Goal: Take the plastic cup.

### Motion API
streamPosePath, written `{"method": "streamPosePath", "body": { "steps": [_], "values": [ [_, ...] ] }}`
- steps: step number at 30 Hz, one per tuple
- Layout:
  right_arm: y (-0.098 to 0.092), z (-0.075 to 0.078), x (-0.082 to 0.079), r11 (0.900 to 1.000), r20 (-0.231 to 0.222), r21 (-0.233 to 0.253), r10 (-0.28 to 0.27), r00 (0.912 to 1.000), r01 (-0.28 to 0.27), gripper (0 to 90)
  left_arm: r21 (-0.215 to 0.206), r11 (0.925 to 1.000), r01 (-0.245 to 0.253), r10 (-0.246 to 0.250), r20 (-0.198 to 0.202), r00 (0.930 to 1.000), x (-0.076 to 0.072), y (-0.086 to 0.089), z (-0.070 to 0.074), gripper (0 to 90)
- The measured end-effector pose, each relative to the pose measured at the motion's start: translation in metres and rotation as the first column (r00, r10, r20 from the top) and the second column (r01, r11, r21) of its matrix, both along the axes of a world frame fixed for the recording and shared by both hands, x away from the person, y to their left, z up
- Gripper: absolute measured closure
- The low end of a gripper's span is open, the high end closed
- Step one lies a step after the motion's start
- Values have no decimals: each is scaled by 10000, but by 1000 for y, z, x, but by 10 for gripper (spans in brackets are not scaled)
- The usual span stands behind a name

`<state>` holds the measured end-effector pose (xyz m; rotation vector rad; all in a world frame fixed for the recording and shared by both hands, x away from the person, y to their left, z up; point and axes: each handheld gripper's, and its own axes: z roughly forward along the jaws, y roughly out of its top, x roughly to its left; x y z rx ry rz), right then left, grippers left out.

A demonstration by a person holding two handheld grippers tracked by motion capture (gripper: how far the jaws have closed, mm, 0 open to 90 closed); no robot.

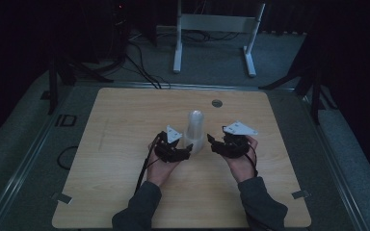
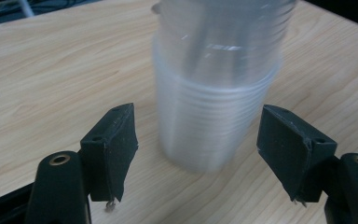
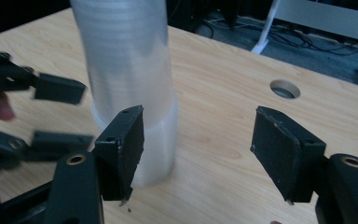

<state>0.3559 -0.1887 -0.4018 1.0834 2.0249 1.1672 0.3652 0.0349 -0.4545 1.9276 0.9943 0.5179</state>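
- high view: i'm looking down on the wooden table [image 1: 125, 144] and holding the two tongs on either side of a stack of clear plastic cups [image 1: 194, 130], which is standing upright and rim-down near the middle of the table, a little toward the far edge and well in from both side edges. the left gripper [image 1: 185, 150] is sitting just beside the stack's base, the right gripper [image 1: 213, 142] near it on the other side. i judge i'm flanking it this way so one tong can steady the base while the other works higher up.
- left gripper view: my left gripper [image 2: 196, 147] is standing wide, its jaws straddling the lower part of the stack [image 2: 214, 98] without touching it; the gap on each side looks small. the stack is blurred here, so the number of cups cannot be told. aiming low makes sense, since the bottom cup's rim is what is bearing on the table.
- right gripper view: my right gripper [image 3: 198, 140] is also gaping wide and holding nothing. the stack [image 3: 130, 84] is standing off to the side, behind one jaw rather than between the two, so i'm not lined up yet. a round hole in the table [image 3: 285, 88] lies toward the far edge. the left gripper's jaws are showing beyond the stack.
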Motion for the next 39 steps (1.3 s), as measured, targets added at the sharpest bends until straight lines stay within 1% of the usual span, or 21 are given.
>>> {"method": "streamPosePath", "body": {
  "steps": [1, 5, 7, 11, 13, 17, 21, 25, 27, 32, 39],
  "values": [
    [1, 1, 0, 10000, 14, 16, 39, 10000, -39, 334, 9, 10000, 9, -9, 11, 10000, 1, -1, 0, 279],
    [5, 6, 1, 9999, 105, 73, 145, 9998, -146, 328, -221, 9997, 59, -60, -49, 10000, 5, -6, -1, 263],
    [7, 8, 2, 9997, 97, 139, 184, 9998, -185, 322, -116, 9999, 20, -20, 18, 10000, 6, -8, -1, 261],
    [12, 10, 4, 9993, 119, 271, 242, 9996, -246, 307, -195, 9998, 47, -45, 72, 10000, 8, -11, -3, 245],
    [15, 12, 5, 9992, 123, 264, 280, 9995, -283, 301, -292, 9996, 42, -41, 28, 10000, 9, -13, -3, 243],
    [19, 13, 7, 9991, 126, 258, 340, 9993, -343, 294, -316, 9995, 20, -19, 31, 10000, 10, -15, -4, 243],
    [22, 14, 8, 9988, 120, 359, 322, 9994, -326, 289, -504, 9987, -34, 38, 82, 10000, 12, -16, -4, 239],
    [24, 15, 10, 9982, 94, 501, 336, 9994, -340, 282, -528, 9986, -41, 49, 154, 9999, 14, -17, -4, 239],
    [25, 15, 11, 9979, 95, 538, 367, 9993, -372, 282, -544, 9985, -40, 45, 83, 10000, 15, -18, -4, 234],
    [28, 15, 14, 9976, 96, 553, 402, 9991, -407, 280, -573, 9984, 19, -8, 185, 9998, 16, -20, -6, 230],
    [33, 17, 17, 9968, 123, 621, 494, 9987, -501, 279, -620, 9981, -7, 19, 193, 9998, 17, -21, -8, 229]
  ]
}}
